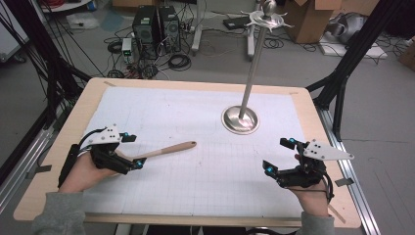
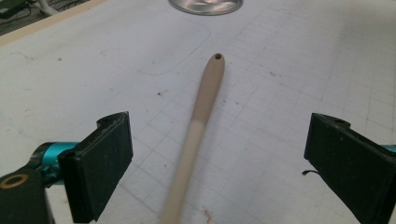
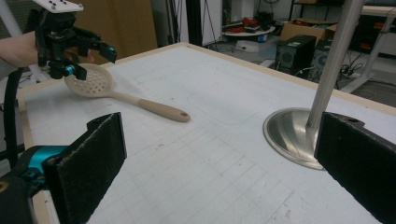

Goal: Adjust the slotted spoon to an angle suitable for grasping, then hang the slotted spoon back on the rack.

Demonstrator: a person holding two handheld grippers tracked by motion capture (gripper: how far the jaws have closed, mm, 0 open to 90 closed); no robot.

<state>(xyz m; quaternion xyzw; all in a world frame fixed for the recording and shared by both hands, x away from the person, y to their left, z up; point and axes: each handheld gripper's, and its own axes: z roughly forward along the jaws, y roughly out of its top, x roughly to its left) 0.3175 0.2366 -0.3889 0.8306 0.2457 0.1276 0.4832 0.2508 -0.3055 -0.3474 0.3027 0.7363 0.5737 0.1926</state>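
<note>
White gridded matting covers the wooden table (image 1: 63, 142), with floor clutter of cables and computer towers (image 1: 155, 25) along the top of the high view. We note the slotted spoon (image 1: 166, 150) lying flat at centre-left of that view, its perforated bowl toward the left gripper (image 1: 132, 151) and its handle end pointing toward the metal stand (image 1: 240, 119) at upper centre. In the left gripper view the jaws stand spread wide, the handle (image 2: 198, 126) running up between them with clear mat on either side; no pad touches it. The right gripper (image 1: 279, 157) at lower right of the high view also has its jaws spread and nothing between them, the stand base (image 3: 288, 131) just ahead of it. Risks as we judge them: the left jaws hang low over the bowl end, so a careless sweep could knock the spoon and spin it on the smooth mat. A re-grip on the round, tapered handle could let it roll or slip from the pads. Any lift toward the stand could strike the tall pole and tip it, since its base is small.
</note>
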